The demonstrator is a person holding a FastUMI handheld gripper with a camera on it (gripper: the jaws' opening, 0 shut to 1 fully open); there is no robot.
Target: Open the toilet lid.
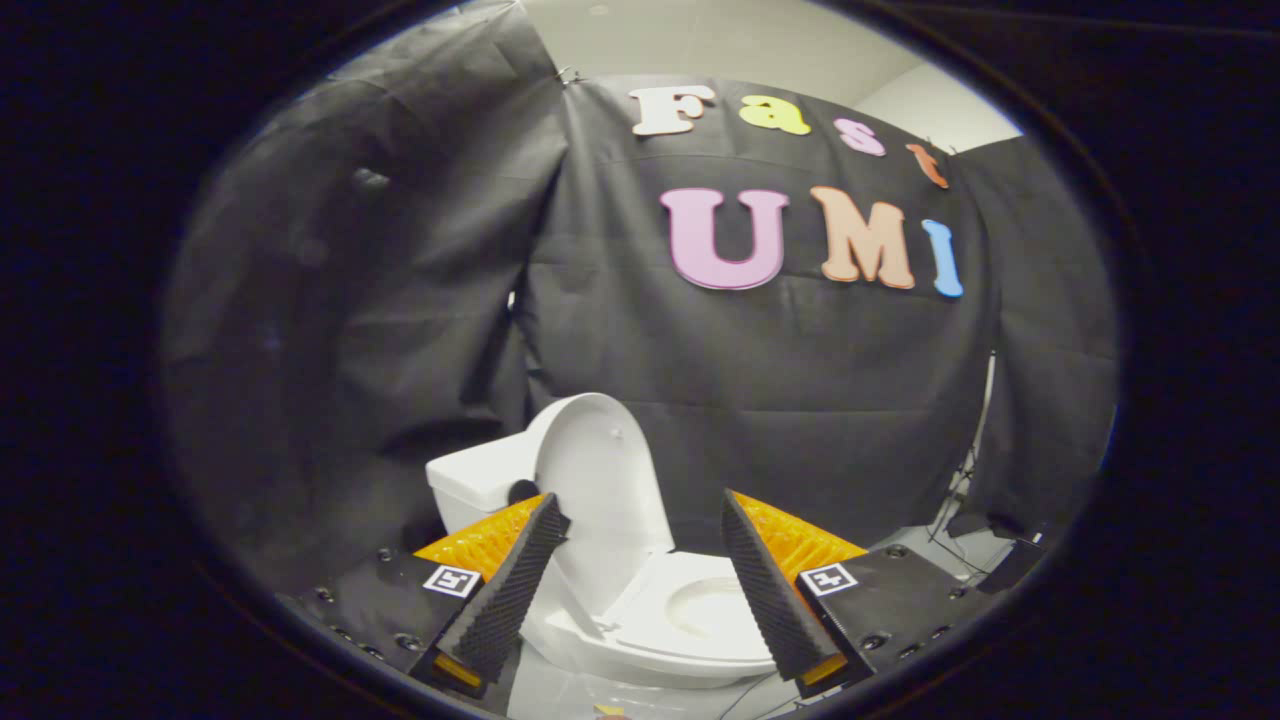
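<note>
A white toilet (690, 640) stands just ahead of my fingers, against the black cloth wall. Its lid (600, 480) is raised upright and leans back toward the white tank (480, 480). The seat ring (700, 610) lies flat with the bowl opening visible between my fingers. My gripper (640, 520) is open, with a wide gap and nothing held. The left fingertip (545, 525) sits in front of the lid's lower left edge; whether it touches is unclear. The right fingertip (740, 540) hovers over the seat's right side.
Black cloth hangs behind and to both sides of the toilet. Cables and a dark stand base (985, 540) lie on the pale floor at the right. A strip of pale floor (600, 695) shows below the bowl.
</note>
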